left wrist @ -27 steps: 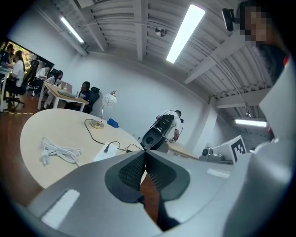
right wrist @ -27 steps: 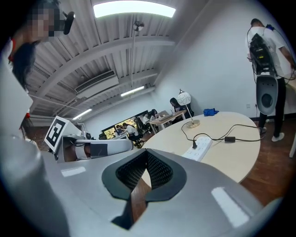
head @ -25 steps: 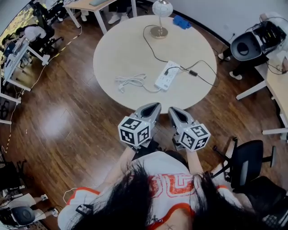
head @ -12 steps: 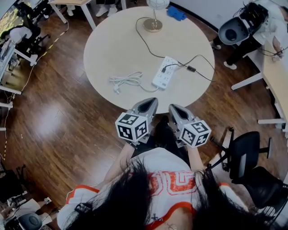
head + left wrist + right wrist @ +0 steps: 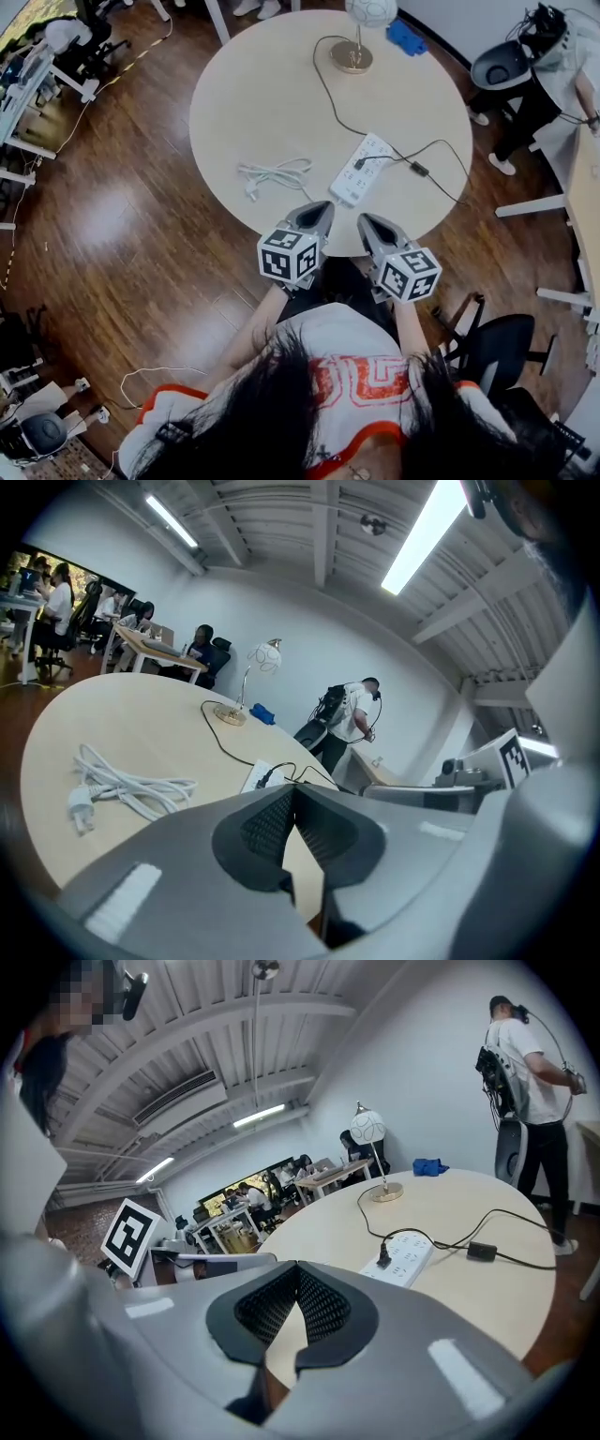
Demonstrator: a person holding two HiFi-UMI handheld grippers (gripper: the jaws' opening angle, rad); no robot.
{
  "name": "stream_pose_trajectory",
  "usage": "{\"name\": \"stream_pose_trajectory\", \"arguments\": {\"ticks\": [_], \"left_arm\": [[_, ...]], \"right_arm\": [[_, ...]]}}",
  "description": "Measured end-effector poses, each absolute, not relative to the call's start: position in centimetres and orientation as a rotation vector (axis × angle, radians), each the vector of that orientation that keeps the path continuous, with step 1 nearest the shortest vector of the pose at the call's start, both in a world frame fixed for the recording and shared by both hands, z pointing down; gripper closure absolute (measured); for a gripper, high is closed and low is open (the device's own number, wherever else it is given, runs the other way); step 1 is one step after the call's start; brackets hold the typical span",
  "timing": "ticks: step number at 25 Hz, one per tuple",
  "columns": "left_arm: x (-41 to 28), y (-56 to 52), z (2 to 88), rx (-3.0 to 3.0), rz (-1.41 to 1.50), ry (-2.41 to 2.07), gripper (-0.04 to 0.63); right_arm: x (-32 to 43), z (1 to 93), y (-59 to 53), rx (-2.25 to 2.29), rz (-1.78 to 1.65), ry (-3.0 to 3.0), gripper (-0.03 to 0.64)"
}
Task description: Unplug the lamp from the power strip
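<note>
– While both grippers are hovering at the near edge of the table (image 5: 253, 103), where is the power strip (image 5: 361, 171) lying rel. to them?

– Straight ahead, approx. between the two. The left gripper (image 5: 317, 210) and right gripper (image 5: 371, 225) are both standing off it, no contact. The strip's long axis is running diagonally in the head view, near-left to far-right. Its near end is pointing back toward the gap btw. the grippers.

– And the plug?

– A black plug (image 5: 382, 1258) is sitting upright in the strip's top face. The lamp (image 5: 361, 28) is standing at the far edge of the table, well apart from both grippers.

– Which hand is nearer?

– Neither clearly. In my judgement the right one is lining up slightly better: the plug is showing ahead and a little right of its jaws. The left could be steadying the strip.

– Gripper state?

– Both are clenched per their own views, jaws meeting tip to tip, nothing btw. them, nothing touched. Each will be needing to open before any grasp.

– Anything else nearby?

– A white coiled cable (image 5: 275, 173) is lying just left of the strip, not obstructing the approach.
</note>
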State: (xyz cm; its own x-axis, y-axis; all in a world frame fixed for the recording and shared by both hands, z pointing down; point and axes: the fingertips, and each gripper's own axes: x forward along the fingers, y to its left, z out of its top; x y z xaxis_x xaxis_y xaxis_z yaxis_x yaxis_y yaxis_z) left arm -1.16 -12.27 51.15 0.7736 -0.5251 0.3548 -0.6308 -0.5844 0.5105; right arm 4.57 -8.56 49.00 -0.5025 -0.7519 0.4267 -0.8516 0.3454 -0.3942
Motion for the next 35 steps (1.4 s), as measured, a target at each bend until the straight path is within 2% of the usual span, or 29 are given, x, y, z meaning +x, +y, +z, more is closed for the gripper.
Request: {"name": "stream_pose_trajectory", "arguments": {"ticks": [10, 21, 26, 35], "left_arm": [[3.7, -17.8, 57.1, 2.228, 0.364, -0.929, 0.595], [4.8, -20.3, 63.5, 2.077, 0.653, -0.995, 0.595], [4.4, -20.0, 64.3, 2.051, 0.728, -1.002, 0.595], [4.2, -19.7, 64.3, 1.966, 0.705, -1.015, 0.595]], "right_arm": [[10.0, 52.5, -14.0, 1.300, 0.797, -2.357, 0.615], [9.6, 58.2, -17.3, 0.991, 0.578, -2.289, 0.611], [8.7, 60.1, -18.4, 0.925, 0.545, -2.264, 0.590], [7.7, 61.9, -20.5, 0.915, 0.483, -2.256, 0.487]]}}
